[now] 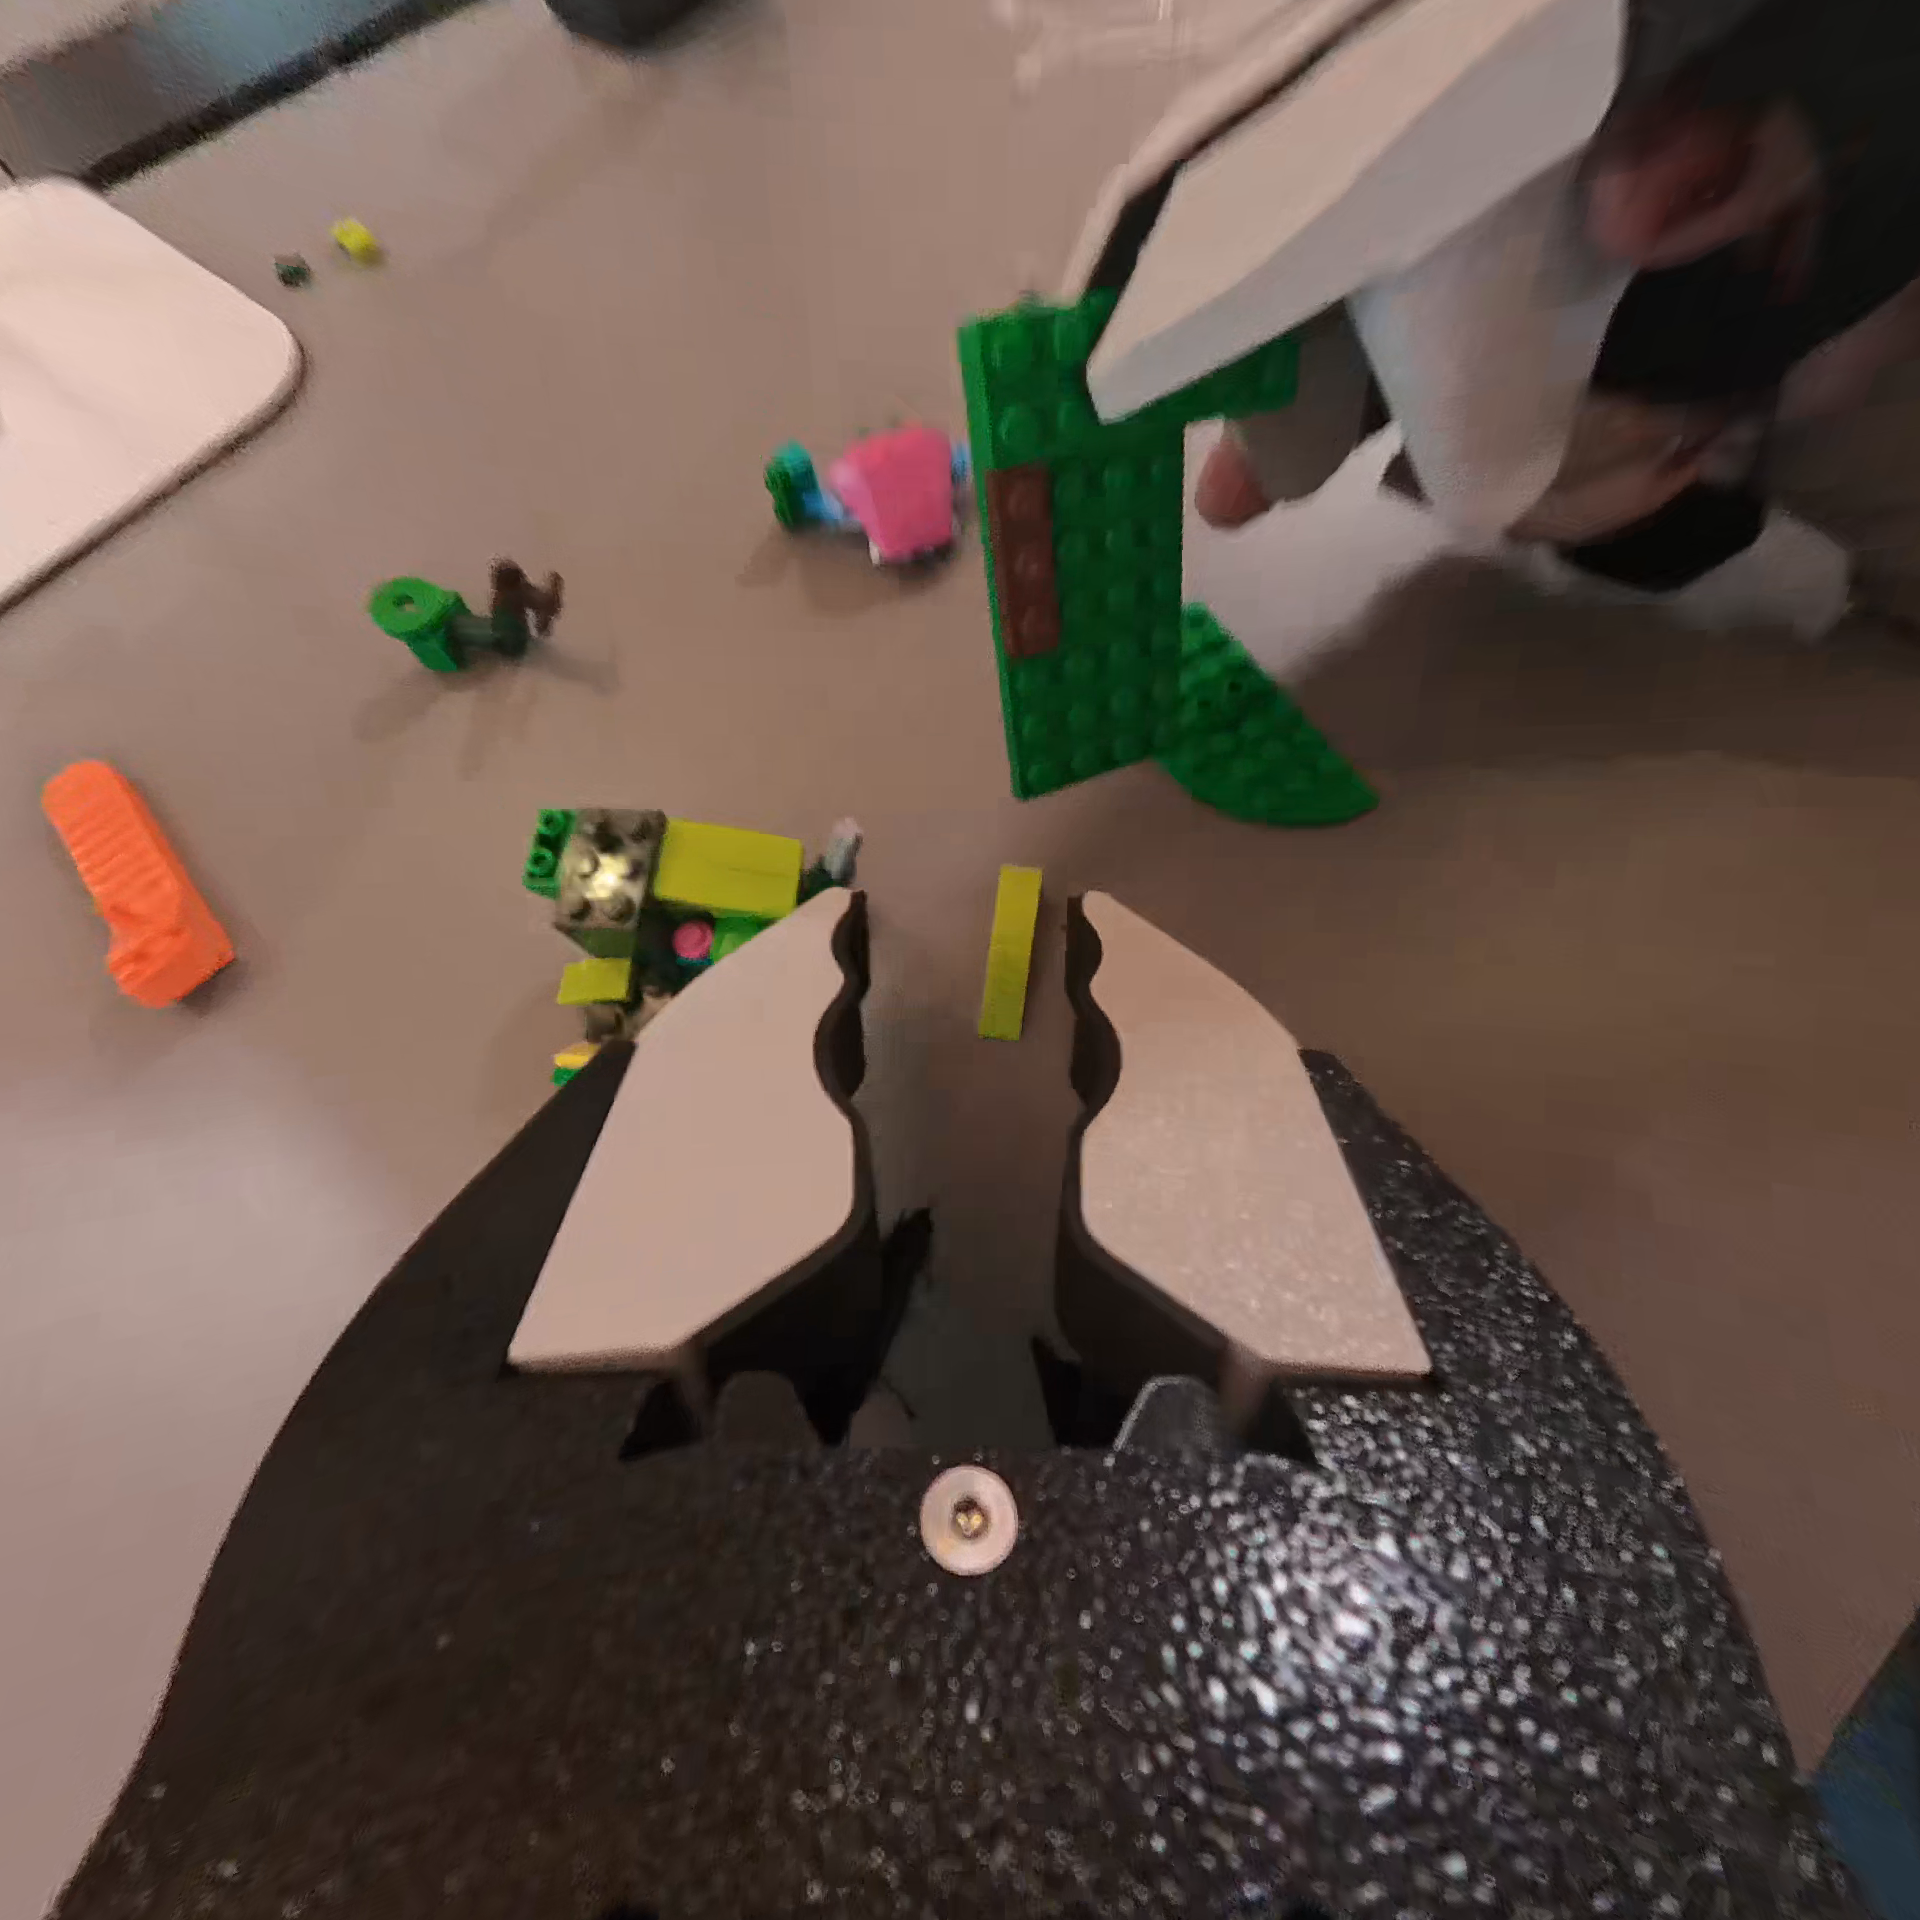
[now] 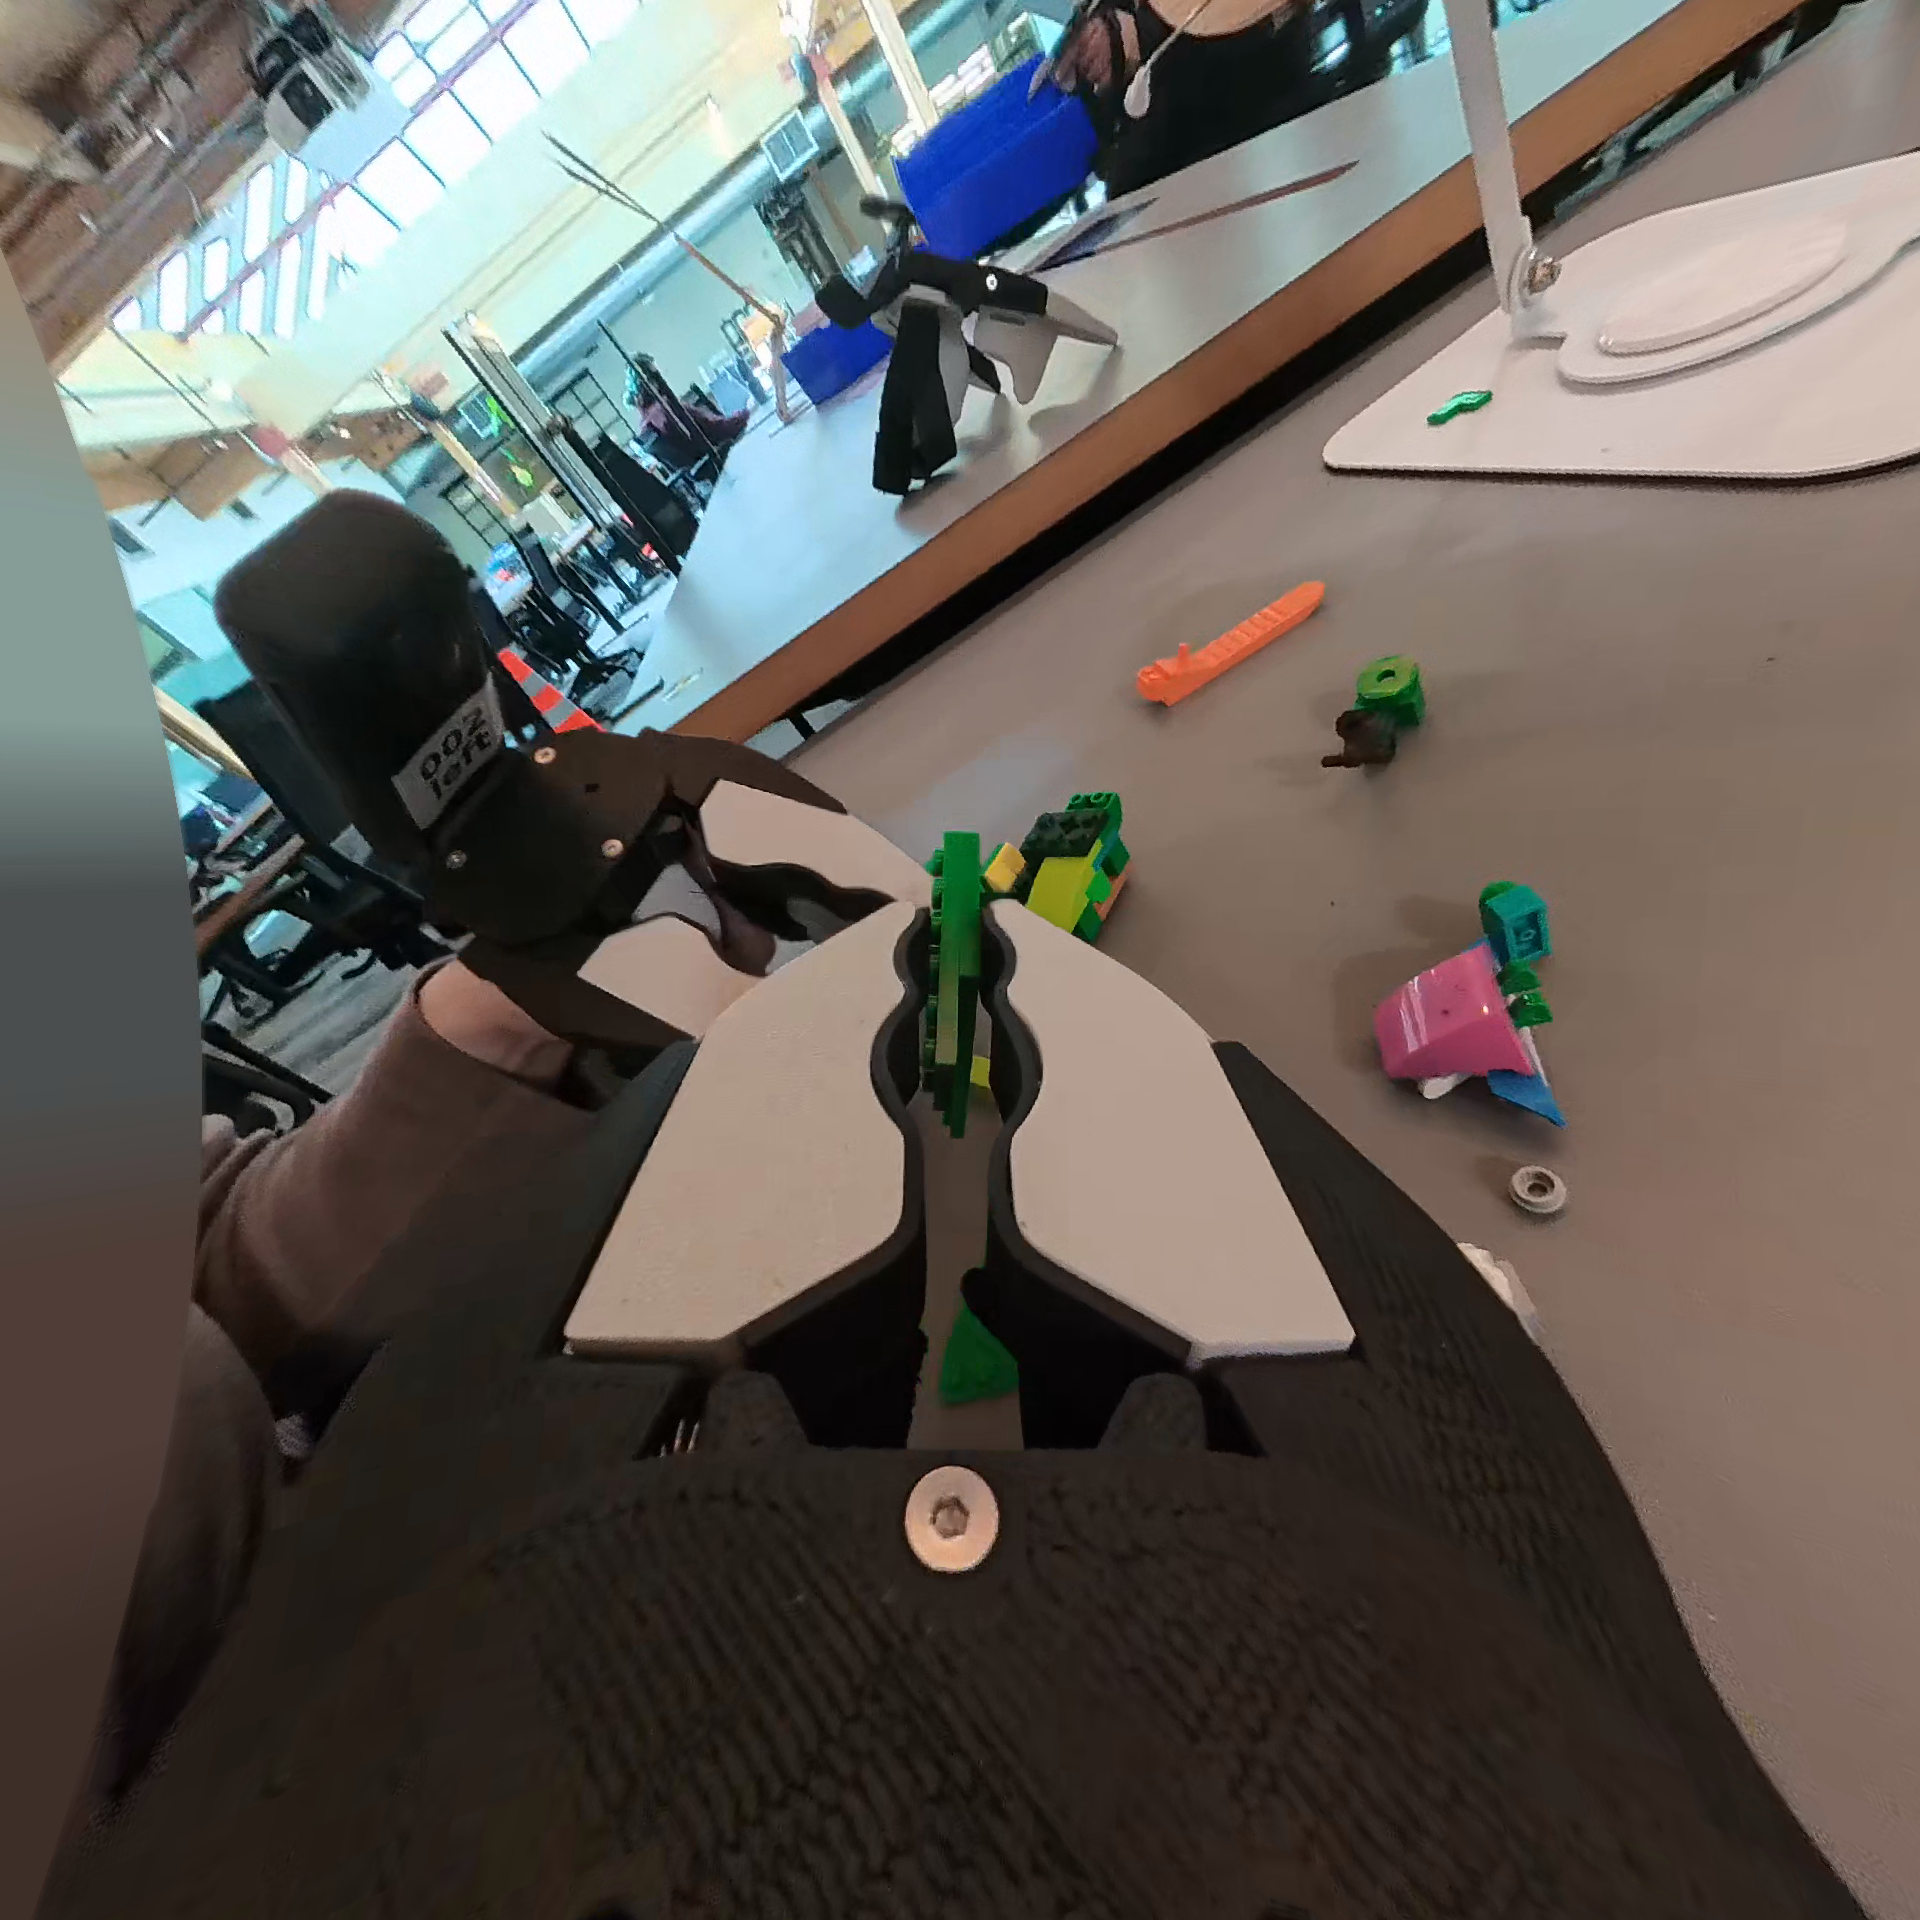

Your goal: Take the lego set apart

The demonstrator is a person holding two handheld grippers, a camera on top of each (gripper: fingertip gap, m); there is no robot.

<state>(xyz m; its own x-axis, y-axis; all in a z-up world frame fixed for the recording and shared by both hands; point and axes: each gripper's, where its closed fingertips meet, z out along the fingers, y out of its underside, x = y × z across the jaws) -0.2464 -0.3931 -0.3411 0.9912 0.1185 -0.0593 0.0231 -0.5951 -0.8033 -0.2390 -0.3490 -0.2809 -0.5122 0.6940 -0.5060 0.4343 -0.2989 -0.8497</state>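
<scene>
While the left gripper (image 1: pixel 966 935) hangs low over the grey table (image 1: pixel 623 364) with its fingers spread and nothing clamped, a thin lime-yellow tile (image 1: pixel 1010 954) sits in the gap, close to the right-hand fingertip; whether it touches that finger cannot be told. Just left of the tips lies a small clump of bricks (image 1: pixel 665 914) in lime, green and dark grey, with a pink stud on it.

Beyond it, the green baseplate (image 1: pixel 1091 582) is held up on edge above the table by the right gripper (image 2: pixel 956 914). Its studded face is turned toward the left wrist view, a brown strip (image 1: pixel 1020 561) is stuck along one side, and a rounded green wing piece (image 1: pixel 1262 748) juts from its lower edge. In the right wrist view this plate is seen edge-on, pinched between closed fingers, with a green corner showing deep in the jaw. The right gripper reaches down from the upper right of the left view, and a bare fingertip shows beside the plate.

Farther out lie an orange brick separator (image 1: pixel 135 883), a green round piece with a brown figure (image 1: pixel 457 618), and a pink-and-teal assembly (image 1: pixel 883 488). A white stand base (image 2: pixel 1662 343) rests at the far edge.
</scene>
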